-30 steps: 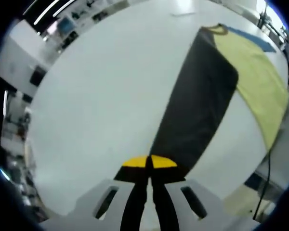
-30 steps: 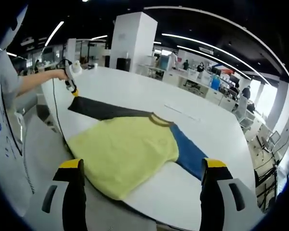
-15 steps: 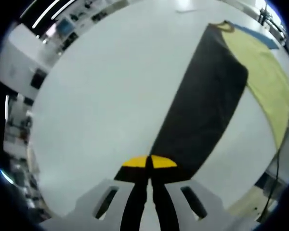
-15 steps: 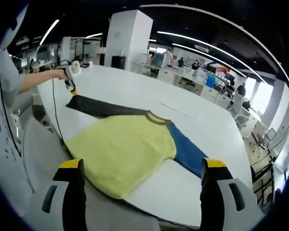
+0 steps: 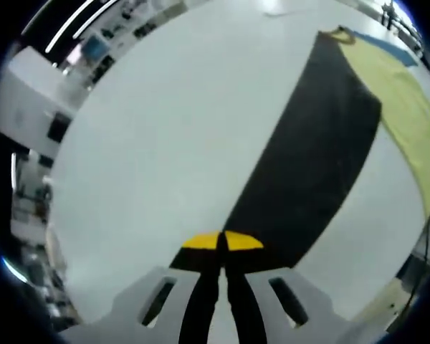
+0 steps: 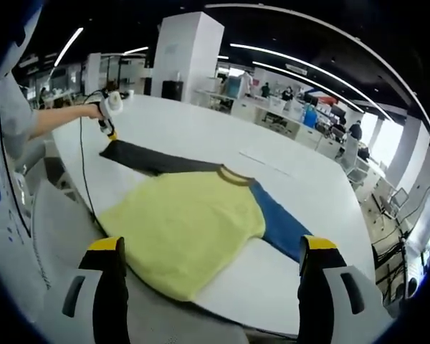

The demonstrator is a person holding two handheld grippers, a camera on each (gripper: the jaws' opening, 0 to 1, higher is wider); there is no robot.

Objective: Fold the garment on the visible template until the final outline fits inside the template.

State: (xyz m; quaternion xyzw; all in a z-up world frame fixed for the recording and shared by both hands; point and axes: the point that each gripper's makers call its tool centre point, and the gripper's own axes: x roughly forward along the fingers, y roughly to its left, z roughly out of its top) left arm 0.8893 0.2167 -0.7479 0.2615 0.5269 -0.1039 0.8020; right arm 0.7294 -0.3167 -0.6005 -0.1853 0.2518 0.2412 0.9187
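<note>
Yellow-bodied T-shirt (image 6: 193, 222) flat on white table (image 6: 301, 193), black sleeve (image 5: 308, 172) pinched at its cuff by left gripper (image 5: 222, 242), blue sleeve (image 6: 279, 226) opposite, right gripper (image 6: 211, 254) jaws wide apart, holding nothing.

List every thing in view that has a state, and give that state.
Left tongs: shut on the dark sleeve's cuff.
Right tongs: open, holding nothing.
Dark sleeve: stretched out flat on the table.
Blue sleeve: spread flat, not folded.
Yellow shirt body: lying flat, unfolded, its hem at the table edge.
</note>
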